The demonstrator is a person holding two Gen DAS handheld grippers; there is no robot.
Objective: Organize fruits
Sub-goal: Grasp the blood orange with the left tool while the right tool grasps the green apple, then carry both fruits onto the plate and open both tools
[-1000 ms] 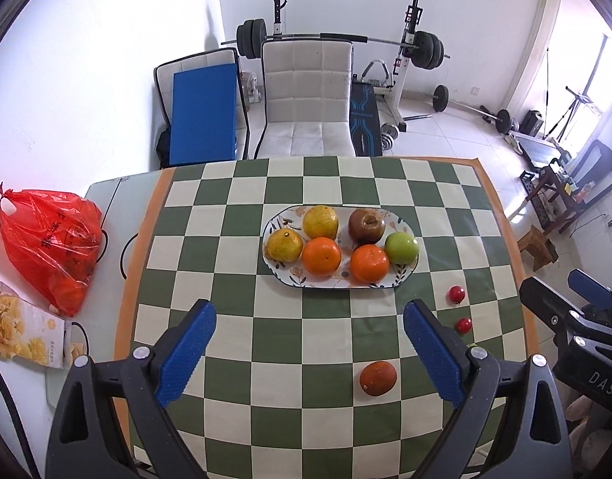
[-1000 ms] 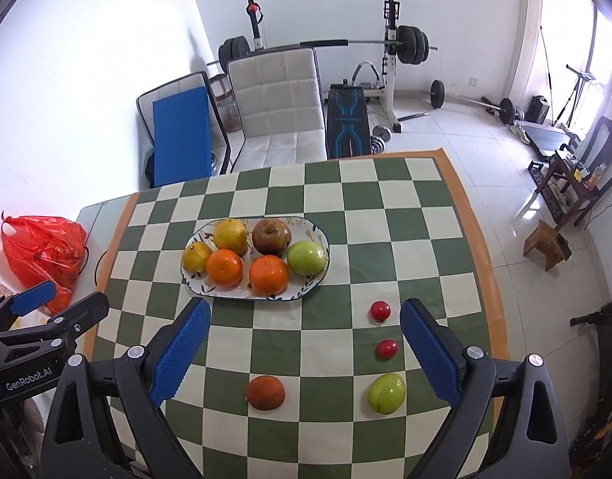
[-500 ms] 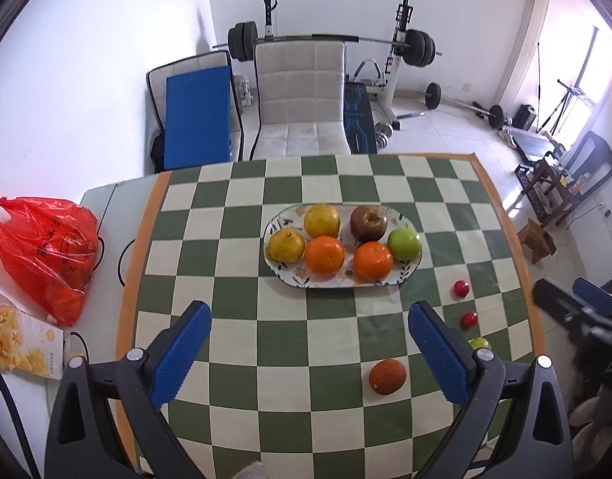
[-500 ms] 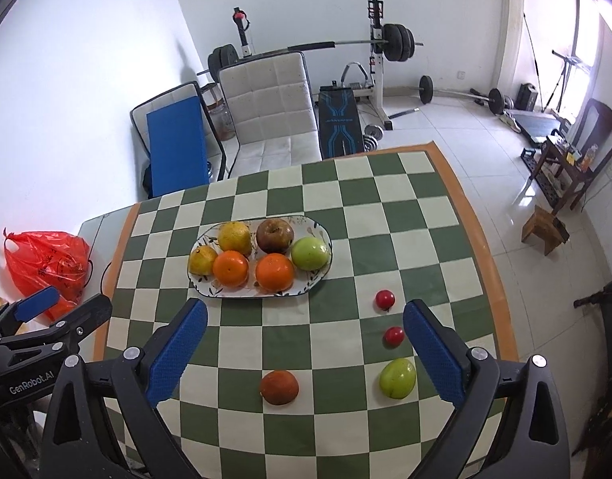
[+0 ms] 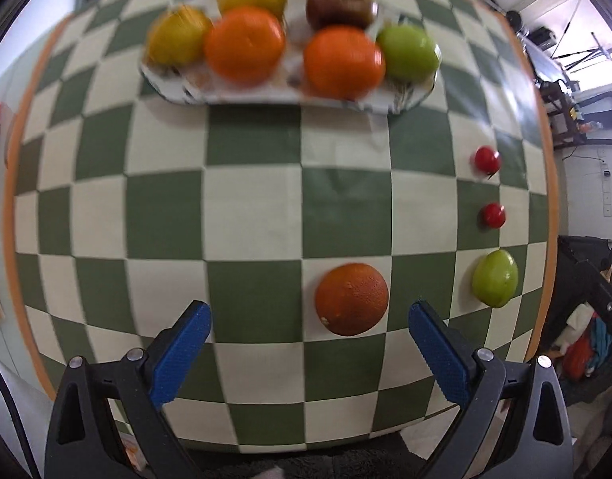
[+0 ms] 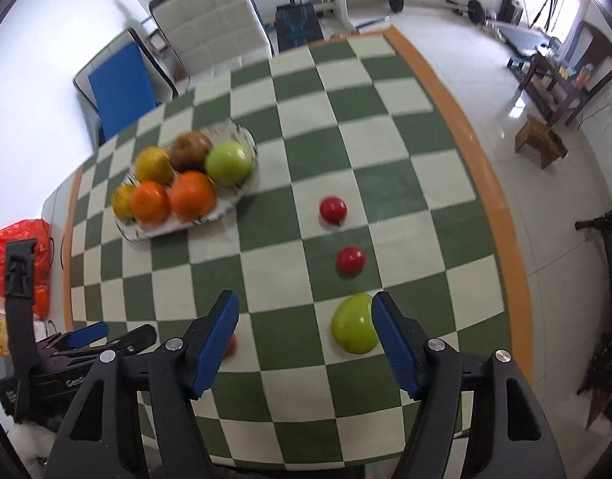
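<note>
A patterned oval plate [image 5: 210, 95] [image 6: 146, 235] holds several fruits: oranges, yellow citrus, a brown apple and a green apple. Loose on the checkered table lie a dark orange [image 5: 351, 299], a green apple [image 5: 494, 278] [image 6: 354, 324] and two small red fruits [image 5: 486, 158] [image 5: 492, 214] [image 6: 332, 208] [image 6: 350, 260]. My left gripper [image 5: 310, 317] is open, low over the table, with the dark orange between its fingers, nearer the right one. My right gripper [image 6: 305, 309] is open, its right finger beside the green apple. The left gripper also shows in the right wrist view [image 6: 86, 335].
A red plastic bag [image 6: 14, 243] lies off the table's left edge. A white chair [image 6: 210, 24], a blue pad [image 6: 122, 88] and gym equipment stand behind the table. The orange table border [image 6: 485, 183] marks the right edge.
Both grippers have dropped and moved forward toward the table. The left now straddles the dark orange; the right has come close to the loose green apple. Both stay open.
</note>
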